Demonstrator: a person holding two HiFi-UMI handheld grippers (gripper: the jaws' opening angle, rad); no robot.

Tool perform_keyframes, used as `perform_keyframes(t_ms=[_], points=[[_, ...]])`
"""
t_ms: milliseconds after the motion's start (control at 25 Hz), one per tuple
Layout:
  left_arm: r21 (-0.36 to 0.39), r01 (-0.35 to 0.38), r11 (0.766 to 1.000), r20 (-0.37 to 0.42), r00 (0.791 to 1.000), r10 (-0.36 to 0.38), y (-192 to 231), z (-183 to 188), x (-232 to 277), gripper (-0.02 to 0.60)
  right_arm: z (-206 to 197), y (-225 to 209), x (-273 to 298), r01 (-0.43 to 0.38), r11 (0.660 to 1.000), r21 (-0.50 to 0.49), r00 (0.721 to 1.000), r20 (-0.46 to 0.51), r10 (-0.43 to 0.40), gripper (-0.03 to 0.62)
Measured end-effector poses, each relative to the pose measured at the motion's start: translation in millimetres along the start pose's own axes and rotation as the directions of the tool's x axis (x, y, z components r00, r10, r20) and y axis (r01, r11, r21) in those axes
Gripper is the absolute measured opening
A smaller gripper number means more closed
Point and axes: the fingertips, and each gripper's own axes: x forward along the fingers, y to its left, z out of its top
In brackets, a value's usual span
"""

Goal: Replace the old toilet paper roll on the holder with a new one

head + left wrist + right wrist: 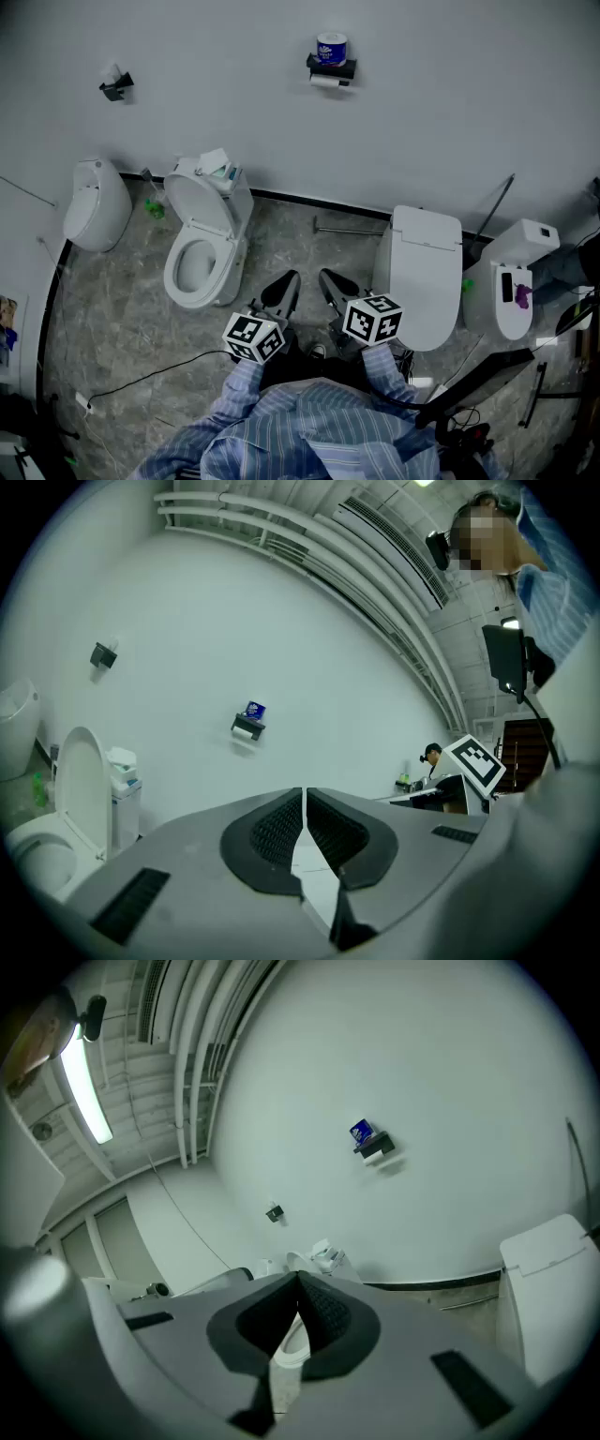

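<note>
High on the wall, a black metal holder (345, 69) carries the old white roll (326, 82), with a blue-wrapped new roll (331, 47) handy on top. We hold our left gripper (290, 278) and right gripper (326, 276) far off, jaws together, empty.

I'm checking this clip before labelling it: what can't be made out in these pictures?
Hanging roll on the wall holder: too small in all three views to tell how much paper remains.
Blue-wrapped roll on top of the holder: print too small to read.
Small black fixture further left on the wall: too small to identify.
Items on the open toilet's tank: too small in the head view to name.
</note>
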Motion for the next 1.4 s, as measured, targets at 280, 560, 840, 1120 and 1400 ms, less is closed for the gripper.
perform_keyframes(t_ms=[280, 560, 840, 1120, 1400], points=[[-0.007, 0.012, 1.0, 0.019, 1.0, -0.012, 5.6, 7.0, -0.8, 0.008, 3.7, -2.1, 0.8, 0.022, 1.0, -0.002, 1.0, 0.013, -0.022, 0.003], [0.065, 0.042, 0.997, 0.005, 0.999, -0.042, 0.3, 6.8, 5.4, 0.007, 28.3, -9.5, -7.9, 0.012, 0.999, 0.04, 0.989, 0.149, -0.018, 0.003], [0.083, 0.063, 0.995, 0.0, 0.998, -0.063, -0.5, 12.0, 18.9, 0.008, 34.5, -12.7, -3.2, -0.006, 0.999, 0.036, 0.989, 0.147, 0.001, 0.003], [0.068, 0.079, 0.995, -0.02, 0.997, -0.078, 8.7, 10.5, 30.2, 0.006, 35.5, -18.5, 9.7, -0.003, 0.999, 0.037, 0.992, 0.123, -0.002, 0.003], [0.059, 0.098, 0.993, -0.039, 0.995, -0.096, 23.1, 10.8, 46.2, 0.008, 38.9, -28.7, 28.8, 0.005, 0.998, 0.055, 0.995, 0.101, -0.01, 0.003]])
